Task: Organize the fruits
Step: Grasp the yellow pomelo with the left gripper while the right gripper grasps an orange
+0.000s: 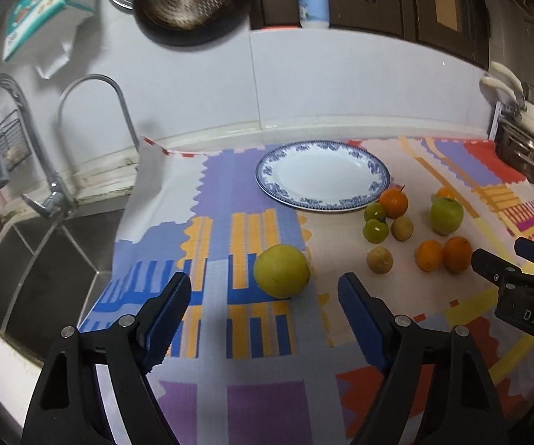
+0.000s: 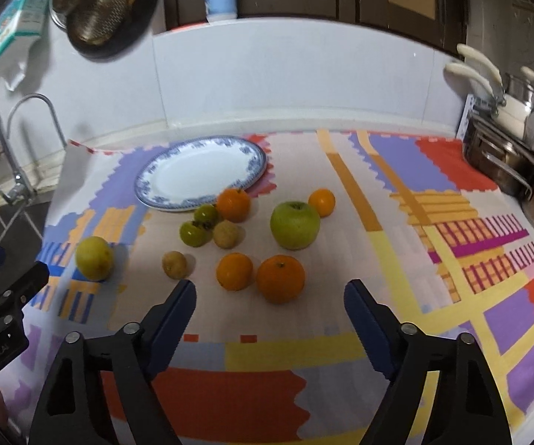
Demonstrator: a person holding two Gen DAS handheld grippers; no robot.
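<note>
With the plate [image 1: 322, 176] bare at upper centre, the left tool [image 1: 265, 289] hangs parted and empty before the yellow fruit [image 1: 281, 270], while the right tool [image 2: 270, 296], also parted and empty, faces the large orange [image 2: 280, 278], apparently ready for picking.

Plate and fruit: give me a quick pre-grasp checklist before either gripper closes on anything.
1. Plate bare, room for fruit: ok.
2. Left gripper open, nothing between its fingers: ok.
3. Right gripper open, nothing held: ok.
4. Yellow fruit lined up ahead of the left gripper, standing alone: ok.
5. Large orange ahead of the right gripper, but close beside the smaller orange; contact: cannot tell.
6. Any fruit on the plate yet: not ok, all lie on the mat.
</note>
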